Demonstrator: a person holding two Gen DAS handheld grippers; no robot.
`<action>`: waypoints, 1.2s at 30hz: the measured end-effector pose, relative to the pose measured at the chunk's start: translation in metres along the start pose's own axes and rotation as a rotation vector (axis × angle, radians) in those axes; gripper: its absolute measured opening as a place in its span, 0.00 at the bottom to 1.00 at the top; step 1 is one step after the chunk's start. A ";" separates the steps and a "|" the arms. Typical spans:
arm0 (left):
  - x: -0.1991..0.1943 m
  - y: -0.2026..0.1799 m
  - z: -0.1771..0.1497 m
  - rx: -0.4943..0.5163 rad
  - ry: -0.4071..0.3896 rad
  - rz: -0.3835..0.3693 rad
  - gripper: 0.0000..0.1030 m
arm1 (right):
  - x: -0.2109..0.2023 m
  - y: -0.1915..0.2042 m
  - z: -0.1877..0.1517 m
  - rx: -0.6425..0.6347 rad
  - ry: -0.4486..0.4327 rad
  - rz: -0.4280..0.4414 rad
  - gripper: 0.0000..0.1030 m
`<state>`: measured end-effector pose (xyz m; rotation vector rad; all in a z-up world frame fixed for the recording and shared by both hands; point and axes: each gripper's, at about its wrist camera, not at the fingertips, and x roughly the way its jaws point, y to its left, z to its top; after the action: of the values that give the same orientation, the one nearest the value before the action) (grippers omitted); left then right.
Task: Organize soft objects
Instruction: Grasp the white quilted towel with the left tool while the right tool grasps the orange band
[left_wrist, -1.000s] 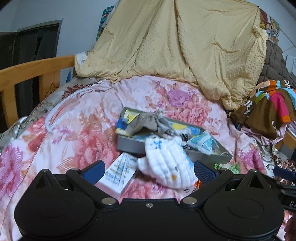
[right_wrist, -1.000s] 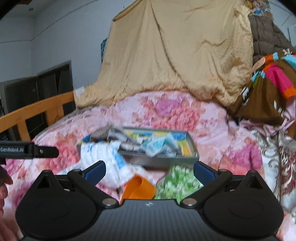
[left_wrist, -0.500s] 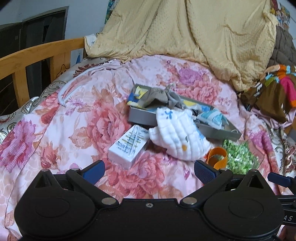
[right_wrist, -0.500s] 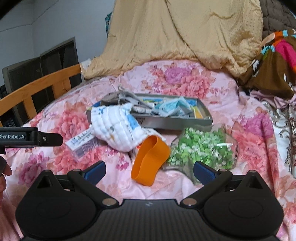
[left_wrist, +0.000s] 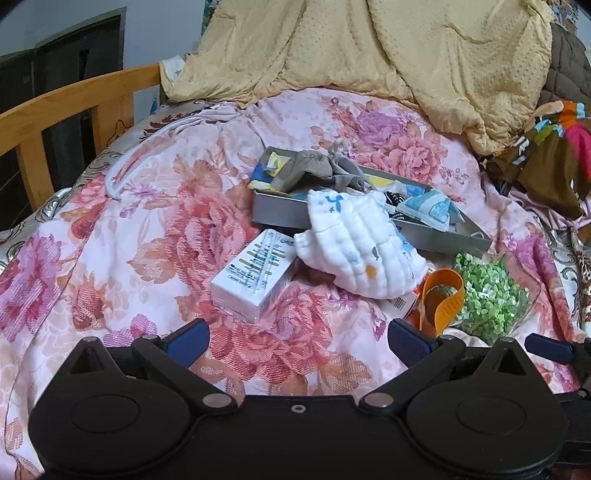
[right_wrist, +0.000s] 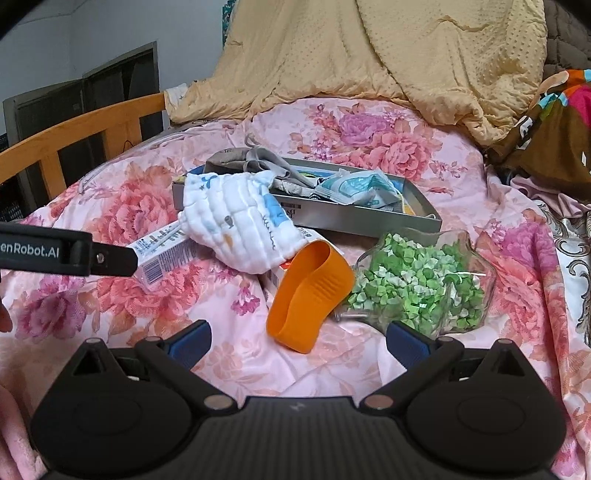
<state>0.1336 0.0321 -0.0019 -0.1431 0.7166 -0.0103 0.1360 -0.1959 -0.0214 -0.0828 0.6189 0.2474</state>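
Tray (right_wrist: 369, 221) partly filled with grey cloth (left_wrist: 317, 171); white quilted cloth (right_wrist: 236, 229) and orange band (right_wrist: 310, 295) remain outside, left gripper (left_wrist: 295, 338) and right gripper (right_wrist: 297, 338) both wide, empty.

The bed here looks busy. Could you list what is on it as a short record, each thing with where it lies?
surface: floral quilt
grey tray: mid-bed, holding grey cloth and packets
white quilted cloth: leaning on the tray's front edge
white carton: flat, left of the white cloth
orange band: in front of the cloth, on its edge
green bits in clear dish: right of the band
left hand-held gripper: open, empty
right hand-held gripper: open, empty
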 end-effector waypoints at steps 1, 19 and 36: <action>0.001 -0.001 0.000 0.003 0.003 -0.001 0.99 | 0.001 0.001 0.000 -0.001 0.000 0.001 1.00; 0.040 0.010 0.035 -0.067 0.123 -0.128 0.99 | 0.021 0.005 0.000 0.020 0.004 0.010 1.00; 0.117 -0.016 0.051 -0.003 0.083 -0.279 0.99 | 0.066 0.013 0.001 0.039 0.024 -0.023 0.89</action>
<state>0.2563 0.0161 -0.0385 -0.2458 0.7746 -0.2829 0.1856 -0.1694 -0.0590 -0.0552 0.6465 0.2120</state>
